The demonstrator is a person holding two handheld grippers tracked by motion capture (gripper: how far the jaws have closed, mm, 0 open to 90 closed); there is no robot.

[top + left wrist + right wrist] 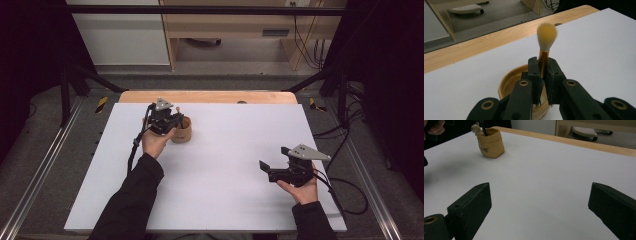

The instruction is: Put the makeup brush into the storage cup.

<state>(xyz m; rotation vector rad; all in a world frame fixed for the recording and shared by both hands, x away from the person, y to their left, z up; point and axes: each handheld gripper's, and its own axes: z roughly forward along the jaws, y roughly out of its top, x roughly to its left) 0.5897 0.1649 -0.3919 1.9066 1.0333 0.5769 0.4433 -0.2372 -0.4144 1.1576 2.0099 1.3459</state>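
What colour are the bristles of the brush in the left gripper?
The bristles are white at the base, yellowish-tan at the tip; the left gripper view shows them best.

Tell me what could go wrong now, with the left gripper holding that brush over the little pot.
1. The left gripper pinches the brush on its slim golden handle, bristles up; it may slip or tilt in the jaws.
2. The handle's lower end sits inside the small pot, so a sideways pull might tip the pot over.
3. The right gripper is open and far from the pot, so nothing steadies it.
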